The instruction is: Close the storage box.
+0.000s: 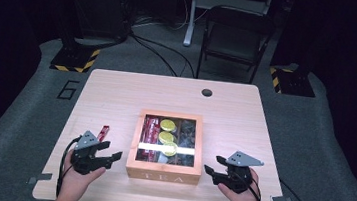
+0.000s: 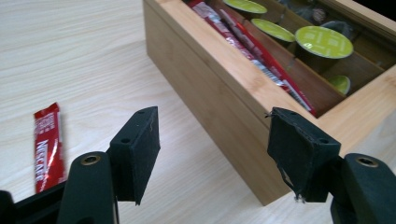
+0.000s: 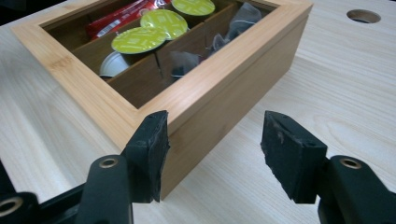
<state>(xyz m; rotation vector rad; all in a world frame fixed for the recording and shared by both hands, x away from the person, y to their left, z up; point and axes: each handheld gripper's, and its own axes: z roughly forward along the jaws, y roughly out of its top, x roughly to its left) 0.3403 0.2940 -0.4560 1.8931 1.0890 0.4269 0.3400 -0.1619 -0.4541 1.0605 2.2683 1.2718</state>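
Left hand-held gripper sits low and left of centre in the high view, jaws spread, nothing between them. Right hand-held gripper mirrors it at lower right, jaws also apart and empty. Between them, dead centre on the surface, is the wooden box. A red packet lies just above the left gripper.

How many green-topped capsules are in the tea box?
4 visible. Three green capsules sit in a row in the middle compartment of the tea box: far, middle, near. A fourth lies lower, partly hidden; more may sit beneath.
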